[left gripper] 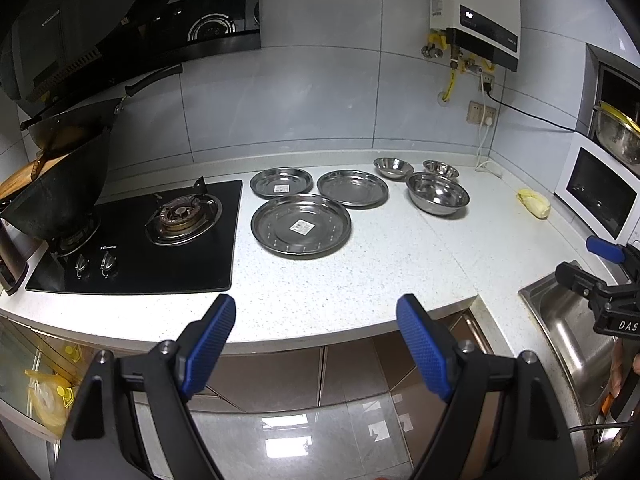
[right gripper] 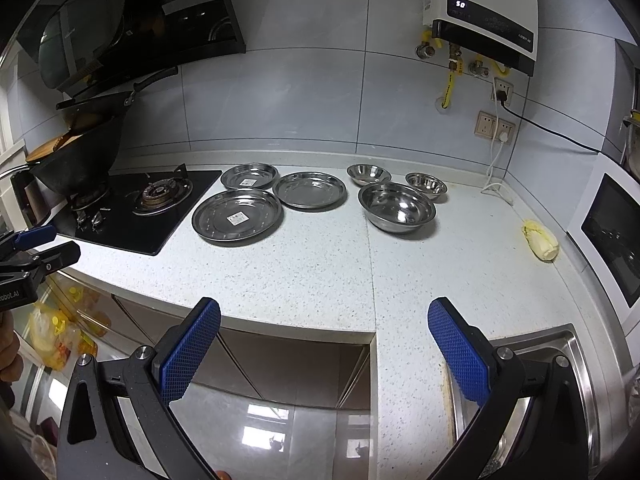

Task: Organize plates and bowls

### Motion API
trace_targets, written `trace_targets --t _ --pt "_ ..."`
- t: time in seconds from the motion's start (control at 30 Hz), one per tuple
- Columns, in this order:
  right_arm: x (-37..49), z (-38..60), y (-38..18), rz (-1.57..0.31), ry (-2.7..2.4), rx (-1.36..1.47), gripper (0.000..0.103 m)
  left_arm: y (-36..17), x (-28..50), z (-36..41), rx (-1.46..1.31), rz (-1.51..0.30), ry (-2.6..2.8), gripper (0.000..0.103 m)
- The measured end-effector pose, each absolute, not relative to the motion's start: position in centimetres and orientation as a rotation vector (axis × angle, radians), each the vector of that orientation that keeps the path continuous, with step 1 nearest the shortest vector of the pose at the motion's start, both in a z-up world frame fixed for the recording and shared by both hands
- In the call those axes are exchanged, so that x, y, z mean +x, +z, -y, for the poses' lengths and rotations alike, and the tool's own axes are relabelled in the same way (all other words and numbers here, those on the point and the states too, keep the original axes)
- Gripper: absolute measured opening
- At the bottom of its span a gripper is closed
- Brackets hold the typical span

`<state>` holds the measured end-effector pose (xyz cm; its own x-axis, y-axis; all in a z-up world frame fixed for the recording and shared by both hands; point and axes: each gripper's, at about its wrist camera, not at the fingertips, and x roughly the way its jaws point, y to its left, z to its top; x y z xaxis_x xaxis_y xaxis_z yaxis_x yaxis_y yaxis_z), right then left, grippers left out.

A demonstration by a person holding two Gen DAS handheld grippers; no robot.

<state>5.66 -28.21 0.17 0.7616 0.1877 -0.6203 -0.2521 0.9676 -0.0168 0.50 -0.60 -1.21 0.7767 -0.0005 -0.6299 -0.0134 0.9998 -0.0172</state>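
Hovering short of the worktop's (left gripper: pixel 360 280) front edge, both tongs stand with their jaws wide apart and nothing between them: the left tongs (left gripper: pixel 316 344) face the stretch beside the hob (left gripper: pixel 136 240), and the right tongs (right gripper: pixel 324 344) face the stretch near the sink (right gripper: pixel 560 360). Nothing is gathered yet, so by my reading the sorting has not begun. Three steel plates lie toward the back of the worktop next to the hob: the large plate (left gripper: pixel 301 226) nearest the front, the labelled small plate (left gripper: pixel 281 183) behind it, and the plain plate (left gripper: pixel 353 189) to its right, all close together but unstacked. Further right sit three bowls: the large bowl (right gripper: pixel 397 207) in front, the middle bowl (right gripper: pixel 369 174) and the small bowl (right gripper: pixel 426 185) behind it, nearer the back wall. A yellowish vegetable (right gripper: pixel 541 240) lies apart toward the right end. A likely first move is nesting by size, which calls for reaching well in over the worktop, pinching a thin rim, and lifting level so the slippery steel does not slide out.
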Motion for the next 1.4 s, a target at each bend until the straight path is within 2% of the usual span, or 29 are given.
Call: trace_targets --t 0.4,0.9,1.4 --pt "7.0 28.0 0.4 -0.653 0.286 -0.104 0.102 -1.4 1.7 1.3 -0.041 -0.708 0.013 0.082" --pt "12.8 24.6 1.7 -0.614 0.487 -0.063 0.102 2.1 7.6 0.4 -0.162 -0.732 0.113 0.082" --pt "14.7 25.6 1.0 -0.657 0.526 0.01 0.102 1.4 10.4 4.3 -0.149 -0.799 0.059 0.082"
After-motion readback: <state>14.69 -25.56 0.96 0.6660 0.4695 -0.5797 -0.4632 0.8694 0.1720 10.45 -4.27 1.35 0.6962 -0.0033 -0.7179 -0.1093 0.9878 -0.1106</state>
